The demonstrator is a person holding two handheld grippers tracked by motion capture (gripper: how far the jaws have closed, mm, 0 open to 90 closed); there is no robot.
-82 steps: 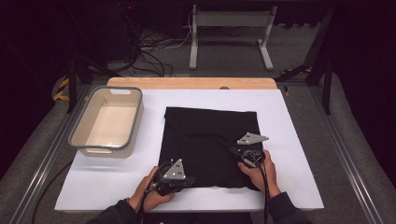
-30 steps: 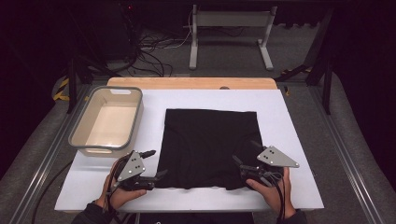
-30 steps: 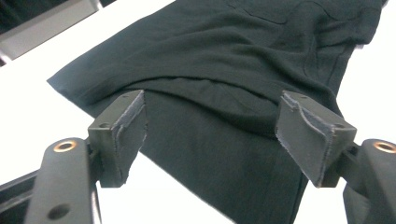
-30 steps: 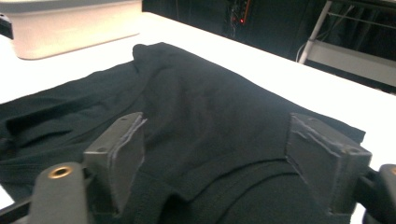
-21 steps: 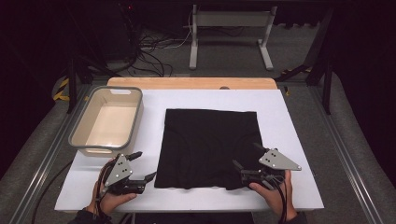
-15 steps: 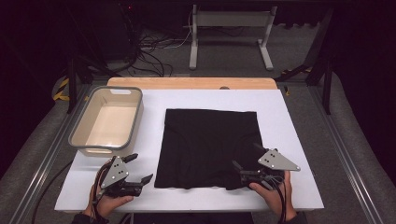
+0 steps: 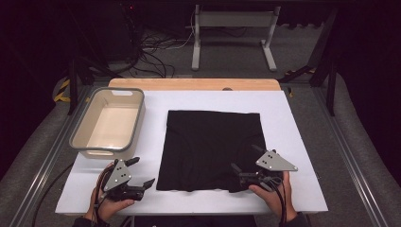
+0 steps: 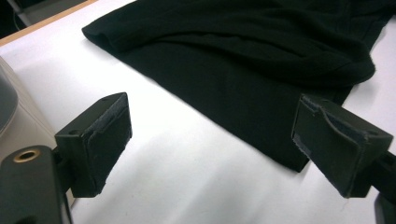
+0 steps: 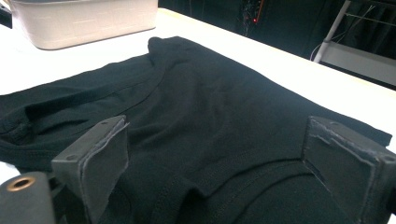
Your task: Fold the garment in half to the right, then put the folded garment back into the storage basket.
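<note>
A black garment [image 7: 210, 149] lies folded flat in the middle of the white table [image 7: 302, 142]. My left gripper [image 7: 142, 171] is open and rests on bare table just off the garment's near left corner. In the left gripper view that corner of the garment [image 8: 261, 93] lies in front of the left gripper [image 8: 210, 140], with nothing between its pads. My right gripper [image 7: 245, 158] is open low over the garment's near right part. In the right gripper view the garment [image 9: 210, 107] spreads under and beyond the right gripper [image 9: 219, 163], which holds nothing.
A grey-rimmed beige bin [image 7: 140, 113] stands empty at the table's left, seen too as the bin [image 9: 84, 21] beyond the cloth. Behind the table are a wooden edge [image 7: 194, 84], cables and a metal stand on the floor.
Both grippers were close together on the garment's near edge; the left has moved left off the cloth, the right has moved right. In the last second the left drifted slightly farther left.
</note>
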